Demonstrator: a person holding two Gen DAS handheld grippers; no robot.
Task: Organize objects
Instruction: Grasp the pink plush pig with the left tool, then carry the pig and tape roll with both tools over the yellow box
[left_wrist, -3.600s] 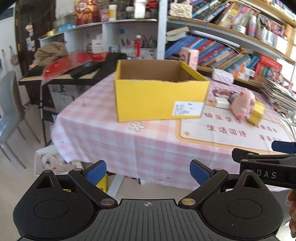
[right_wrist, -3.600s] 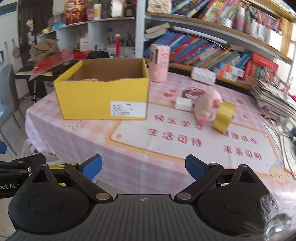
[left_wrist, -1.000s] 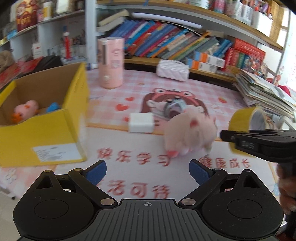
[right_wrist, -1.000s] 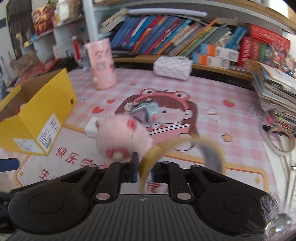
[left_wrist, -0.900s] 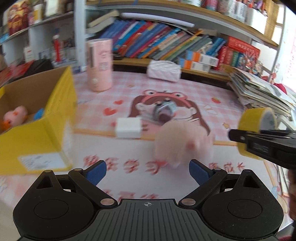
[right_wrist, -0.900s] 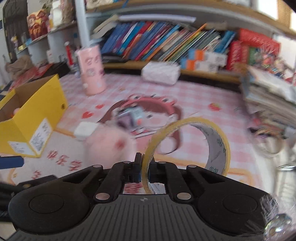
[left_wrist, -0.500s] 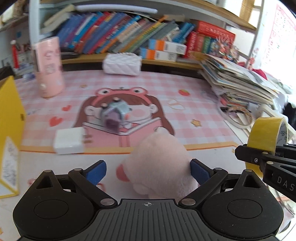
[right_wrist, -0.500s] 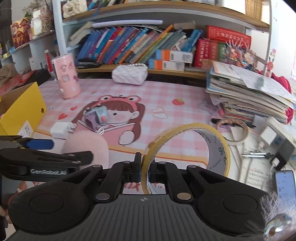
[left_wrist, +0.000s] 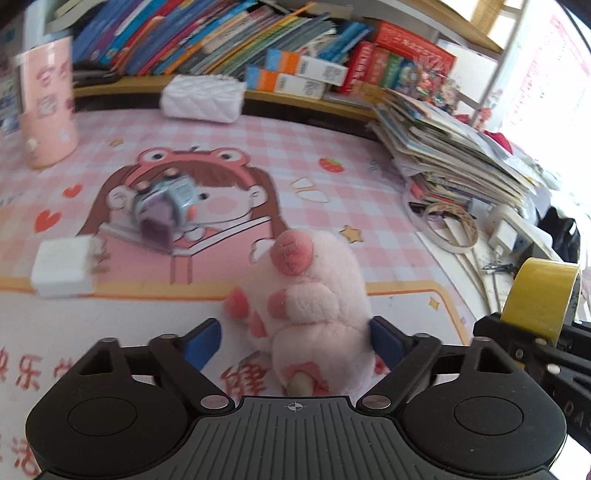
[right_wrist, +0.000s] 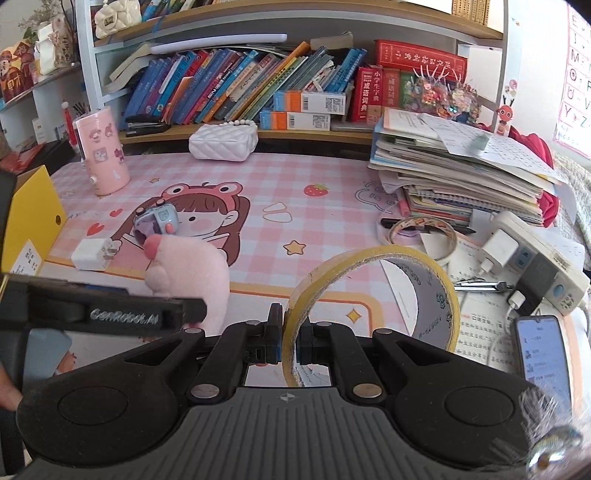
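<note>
A pink plush pig (left_wrist: 314, 295) lies on the pink checked table mat (left_wrist: 332, 133), between the jaws of my left gripper (left_wrist: 295, 338). Those jaws are closing: the right blue pad (left_wrist: 384, 341) touches the plush, while a gap remains at the left pad (left_wrist: 205, 341). My right gripper (right_wrist: 290, 339) is shut on the edge of a yellow tape roll (right_wrist: 369, 258) and holds it off the table to the pig's right. The same tape roll (left_wrist: 543, 291) shows at the right of the left wrist view. A finger (right_wrist: 125, 315) of the left gripper crosses in front of the pig (right_wrist: 192, 273).
A white charger plug (left_wrist: 62, 266) and a small blue-purple gadget (left_wrist: 162, 206) lie left of the pig. Beyond stand a pink cylinder (left_wrist: 48, 107) and a white quilted purse (left_wrist: 201, 98). A yellow box (right_wrist: 33, 218) is at far left. Stacked papers (right_wrist: 461, 173), a power strip (right_wrist: 535, 266) and a phone (right_wrist: 541, 354) crowd the right.
My left gripper has swung right and come down around the pig, and its pads now stand closer together. The right gripper has carried the tape roll to the right, away from the pig.
</note>
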